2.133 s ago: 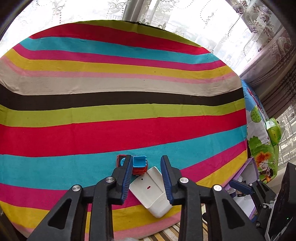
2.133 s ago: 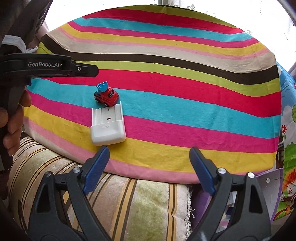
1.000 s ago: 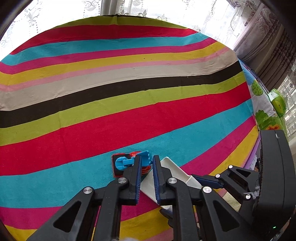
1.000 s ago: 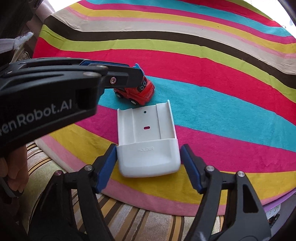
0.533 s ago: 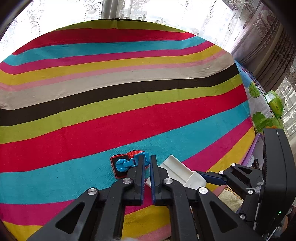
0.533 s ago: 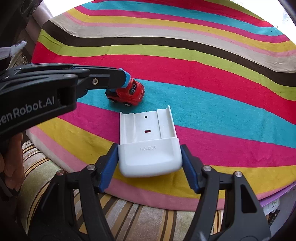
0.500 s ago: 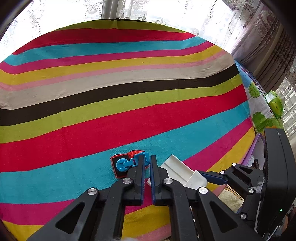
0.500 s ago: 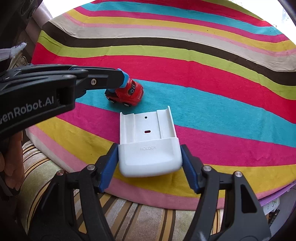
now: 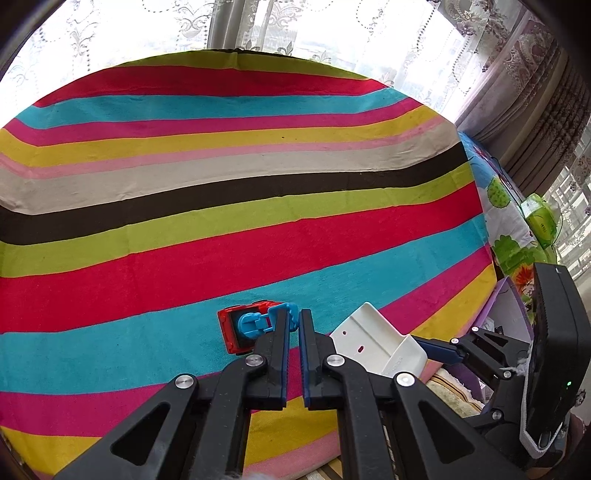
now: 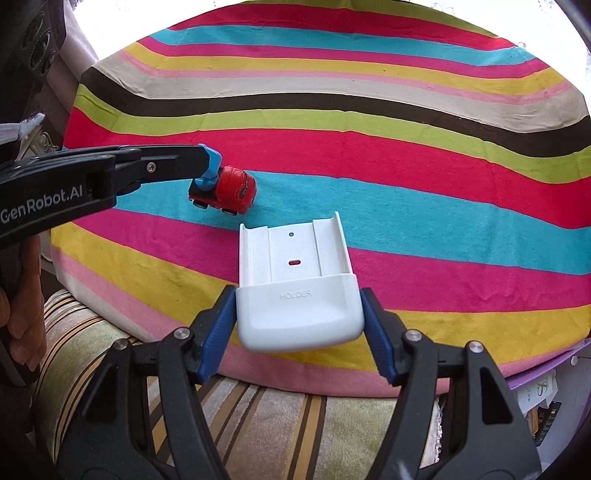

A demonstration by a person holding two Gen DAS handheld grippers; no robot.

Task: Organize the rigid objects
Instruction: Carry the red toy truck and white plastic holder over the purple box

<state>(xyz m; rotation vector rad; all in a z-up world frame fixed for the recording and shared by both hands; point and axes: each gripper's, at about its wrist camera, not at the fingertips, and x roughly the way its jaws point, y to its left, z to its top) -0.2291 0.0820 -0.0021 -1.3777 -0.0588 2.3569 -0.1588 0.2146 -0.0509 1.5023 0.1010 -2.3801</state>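
A striped cloth [image 10: 369, 155] covers the work surface; lace curtains [image 9: 258, 26] hang behind its far edge. I hold the left gripper [image 9: 292, 325] clenched on the blue arm [image 10: 210, 166] of the red toy truck [image 10: 231, 194], which sits on the teal stripe at near left. My right gripper [image 10: 299, 325] grasps the white holder [image 10: 295, 280] by its two sides at the near edge of the cloth, just right of the truck and apart from it.

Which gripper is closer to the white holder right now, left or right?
Right. The right gripper has its fingers pressed on both sides of the white holder, while the left gripper is off beside it, pinching the red toy truck's blue arm.
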